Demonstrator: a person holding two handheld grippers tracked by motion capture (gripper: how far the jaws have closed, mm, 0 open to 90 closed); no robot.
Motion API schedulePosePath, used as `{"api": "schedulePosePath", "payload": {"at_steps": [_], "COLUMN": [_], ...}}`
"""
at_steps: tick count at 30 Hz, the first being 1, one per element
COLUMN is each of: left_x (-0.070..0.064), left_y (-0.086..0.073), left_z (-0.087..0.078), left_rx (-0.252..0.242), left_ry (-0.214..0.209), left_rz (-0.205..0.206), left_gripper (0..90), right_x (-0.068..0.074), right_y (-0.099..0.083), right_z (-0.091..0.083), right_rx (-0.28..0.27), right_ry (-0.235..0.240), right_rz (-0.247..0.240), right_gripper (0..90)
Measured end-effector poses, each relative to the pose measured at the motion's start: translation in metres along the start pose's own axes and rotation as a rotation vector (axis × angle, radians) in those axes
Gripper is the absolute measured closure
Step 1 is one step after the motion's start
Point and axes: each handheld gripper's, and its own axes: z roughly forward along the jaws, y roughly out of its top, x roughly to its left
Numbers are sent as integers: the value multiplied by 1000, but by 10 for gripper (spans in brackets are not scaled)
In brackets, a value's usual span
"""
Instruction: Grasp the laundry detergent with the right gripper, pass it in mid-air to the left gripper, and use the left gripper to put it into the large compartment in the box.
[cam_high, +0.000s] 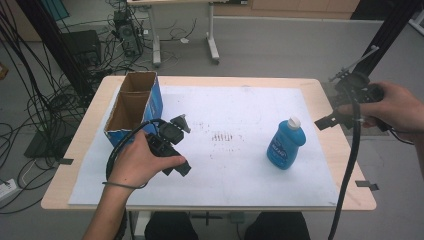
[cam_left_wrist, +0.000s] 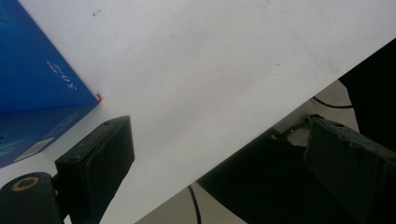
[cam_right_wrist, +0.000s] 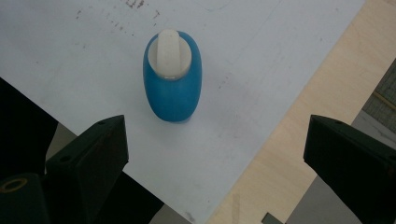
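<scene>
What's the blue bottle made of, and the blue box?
The bottle looks like smooth, slightly shiny plastic, with a white plastic cap. The box looks like cardboard: brown and dull inside, printed blue outside, with thin open flaps.

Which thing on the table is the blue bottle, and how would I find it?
Look at the white sheet covering the table. Toward its right side stands the bottle, upright and alone. It is blue plastic with a white cap, unlike the open cardboard box at the left.

Glossy blue plastic bottle
</scene>
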Motion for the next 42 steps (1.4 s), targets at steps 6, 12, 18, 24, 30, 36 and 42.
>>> {"api": "schedulePosePath", "payload": {"at_steps": [6, 12, 18, 24, 30, 36, 42], "left_x": [0, 0, -2, -3, -4, -5, -5], "left_y": [-1, -1, -2, -1, -1, -1, -1], "left_z": [2, 3, 6, 6, 7, 8, 8], "left_rx": [1, 0, 3, 2, 6, 7, 7], "left_ry": [-6, -11, -14, -14, -17, -20, -20], "left_rz": [-1, -1, -5, -8, -3, -1, -1], "left_gripper": [88, 88, 88, 88, 88, 88, 88], "right_x": [2, 4, 7, 12, 12, 13, 15], "right_y": [-10, -21, -30, -39, -48, -56, -64], "right_z": [9, 20, 27, 34, 42, 51, 59], "right_rx": [0, 1, -11, -13, -16, -21, -38], "right_ry": [11, 25, 37, 44, 49, 56, 60], "right_rz": [-2, 17, 23, 17, 34, 44, 55], "right_gripper": [65, 67, 68, 68, 70, 70, 71]}}
